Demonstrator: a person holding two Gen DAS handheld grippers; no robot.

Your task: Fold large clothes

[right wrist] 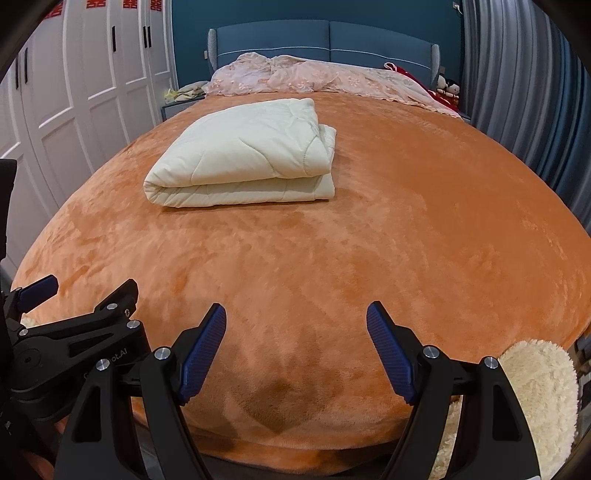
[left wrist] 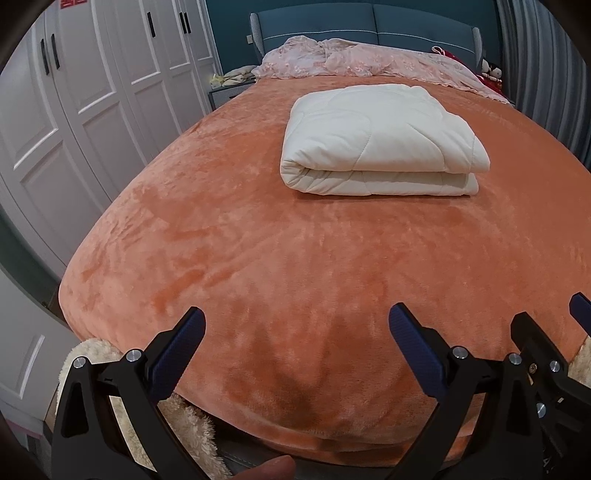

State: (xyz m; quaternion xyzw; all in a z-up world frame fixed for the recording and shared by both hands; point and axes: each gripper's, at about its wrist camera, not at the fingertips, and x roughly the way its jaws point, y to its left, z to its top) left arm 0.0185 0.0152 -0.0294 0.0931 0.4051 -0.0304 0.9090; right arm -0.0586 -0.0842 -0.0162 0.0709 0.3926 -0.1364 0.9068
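Note:
A cream quilted blanket (left wrist: 380, 142) lies folded into a thick rectangle on the orange plush bedspread (left wrist: 258, 258), toward the far half of the bed. It also shows in the right wrist view (right wrist: 243, 155). My left gripper (left wrist: 295, 328) is open and empty above the foot of the bed, well short of the blanket. My right gripper (right wrist: 295, 325) is open and empty beside it, also at the foot end. The right gripper's finger shows at the right edge of the left wrist view (left wrist: 580, 310). The left gripper shows at the left of the right wrist view (right wrist: 37, 288).
A crumpled pink lace cover (left wrist: 369, 61) lies by the blue headboard (left wrist: 369, 26). White wardrobe doors (left wrist: 74, 110) line the left side. Grey curtains (right wrist: 524, 92) hang on the right. A cream fluffy fabric (right wrist: 535, 398) hangs at the bed's foot. The bedspread also shows in the right wrist view (right wrist: 406, 221).

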